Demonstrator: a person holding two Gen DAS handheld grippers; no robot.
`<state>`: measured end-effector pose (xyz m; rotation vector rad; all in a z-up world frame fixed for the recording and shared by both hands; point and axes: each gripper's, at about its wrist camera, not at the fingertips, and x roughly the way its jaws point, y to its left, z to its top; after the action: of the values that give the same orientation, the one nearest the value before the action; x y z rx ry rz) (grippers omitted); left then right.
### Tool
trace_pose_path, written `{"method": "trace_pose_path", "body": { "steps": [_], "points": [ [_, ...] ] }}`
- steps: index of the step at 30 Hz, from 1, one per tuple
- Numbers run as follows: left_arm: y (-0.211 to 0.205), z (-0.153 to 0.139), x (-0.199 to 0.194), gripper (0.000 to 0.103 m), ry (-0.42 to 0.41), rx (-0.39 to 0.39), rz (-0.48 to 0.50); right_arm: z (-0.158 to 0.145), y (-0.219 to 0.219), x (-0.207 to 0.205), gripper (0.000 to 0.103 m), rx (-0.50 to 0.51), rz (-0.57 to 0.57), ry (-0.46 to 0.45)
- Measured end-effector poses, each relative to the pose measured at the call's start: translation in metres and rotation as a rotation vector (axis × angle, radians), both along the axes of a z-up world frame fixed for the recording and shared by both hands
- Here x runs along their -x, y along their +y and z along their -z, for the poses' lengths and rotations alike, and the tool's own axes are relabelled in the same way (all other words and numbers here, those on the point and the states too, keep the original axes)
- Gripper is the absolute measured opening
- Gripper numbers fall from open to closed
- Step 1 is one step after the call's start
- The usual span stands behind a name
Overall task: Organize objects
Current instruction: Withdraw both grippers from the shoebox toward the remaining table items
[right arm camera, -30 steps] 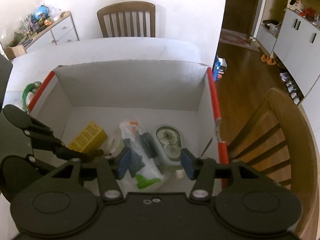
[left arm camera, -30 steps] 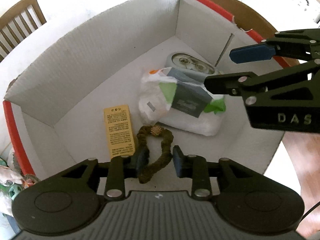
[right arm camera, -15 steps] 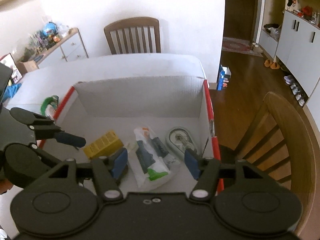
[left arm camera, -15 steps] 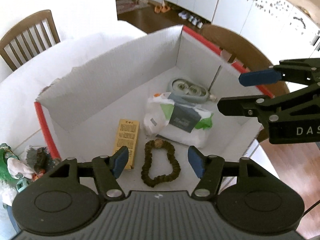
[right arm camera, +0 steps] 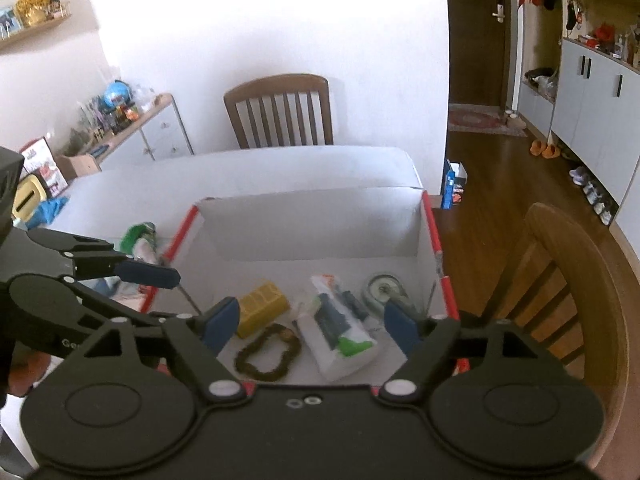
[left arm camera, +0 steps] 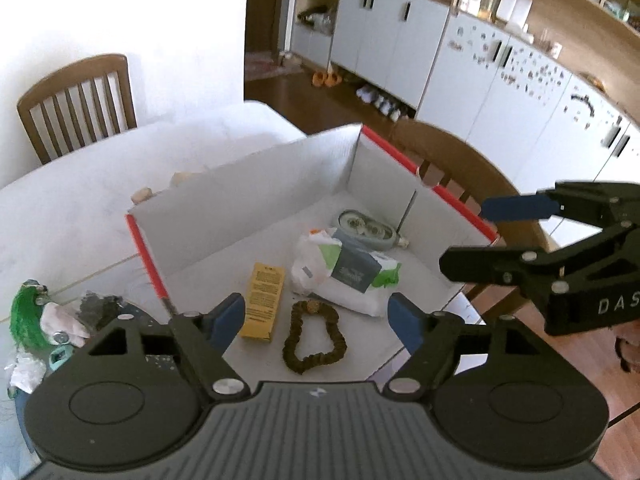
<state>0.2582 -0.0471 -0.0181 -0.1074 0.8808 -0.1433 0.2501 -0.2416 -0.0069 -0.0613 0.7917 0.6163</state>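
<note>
A white cardboard box (left arm camera: 256,184) with red edges stands on the white table. Inside lie a brown scrunchie (left arm camera: 314,336), a yellow packet (left arm camera: 264,300), a white wipes pack (left arm camera: 344,276) and a grey round-lidded case (left arm camera: 366,228). My left gripper (left arm camera: 318,320) is open and empty, held high above the box's near edge. My right gripper (right arm camera: 310,322) is open and empty, above the box's other side; it shows in the left wrist view (left arm camera: 496,236). The scrunchie (right arm camera: 268,352), packet (right arm camera: 262,308) and wipes pack (right arm camera: 340,340) show in the right wrist view.
A pile of small items with a green tassel (left arm camera: 26,316) lies on the table left of the box. Wooden chairs stand at the far side (right arm camera: 280,112) and right side (right arm camera: 568,288) of the table. Cabinets (left arm camera: 500,80) line the far wall.
My left gripper opened, let go of the scrunchie in the box, and rose up and back. My right gripper also rose and pulled back from the box.
</note>
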Motion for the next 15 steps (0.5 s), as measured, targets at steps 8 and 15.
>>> {"method": "trace_pose_path", "body": {
  "steps": [8,15],
  "points": [
    [0.034,-0.012,0.033,0.081,-0.065,0.022,-0.018,-0.011,0.023,0.032,0.093,-0.039,0.021,-0.031],
    [0.070,-0.016,0.064,0.084,-0.098,0.035,-0.039,-0.011,0.059,0.061,0.096,-0.044,0.036,-0.049]
  ]
}}
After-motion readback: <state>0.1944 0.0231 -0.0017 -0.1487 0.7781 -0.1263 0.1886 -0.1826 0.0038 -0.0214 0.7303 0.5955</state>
